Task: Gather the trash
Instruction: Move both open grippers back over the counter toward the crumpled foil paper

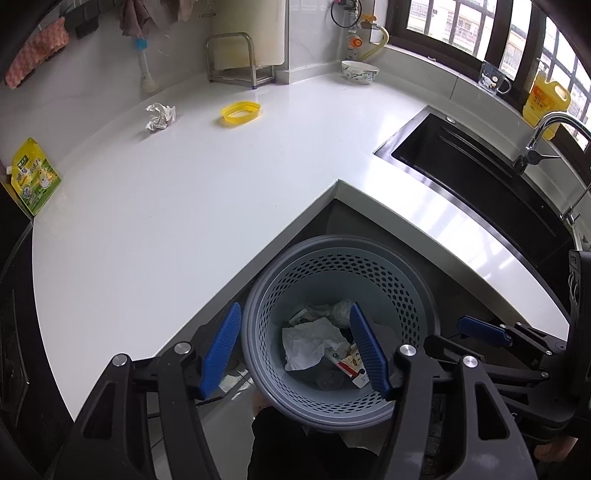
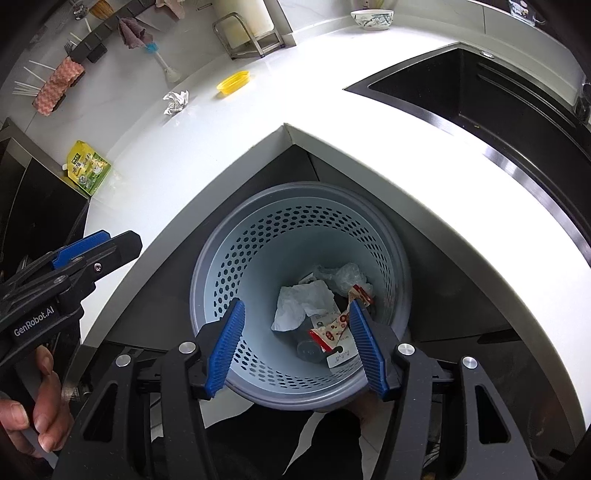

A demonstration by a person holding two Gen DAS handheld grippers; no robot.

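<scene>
A grey perforated bin (image 1: 413, 295) (image 2: 236, 236) stands on the floor in the inner corner of the white counter (image 1: 221, 177) (image 2: 388, 155). It holds white crumpled paper (image 1: 310, 341) (image 2: 301, 301), clear plastic and a red-and-white wrapper (image 2: 334, 326). My left gripper (image 1: 295, 349) hangs open above the bin with nothing between its blue pads. My right gripper (image 2: 297, 345) is open over the bin too, and empty. On the counter lie a crumpled paper ball (image 1: 159, 115) (image 2: 176, 101), a yellow lid (image 1: 241, 112) (image 2: 233, 82) and a green-yellow pouch (image 1: 35, 177) (image 2: 88, 167).
A black sink (image 1: 480, 173) (image 2: 498, 99) with a faucet (image 1: 543, 136) is set into the counter's right side. A bowl (image 1: 359, 71) (image 2: 376, 18), a metal rack (image 1: 236, 59), a mug (image 1: 493, 79) and a yellow bottle (image 1: 546, 99) stand at the back. A hand (image 2: 40, 413) holds the left gripper.
</scene>
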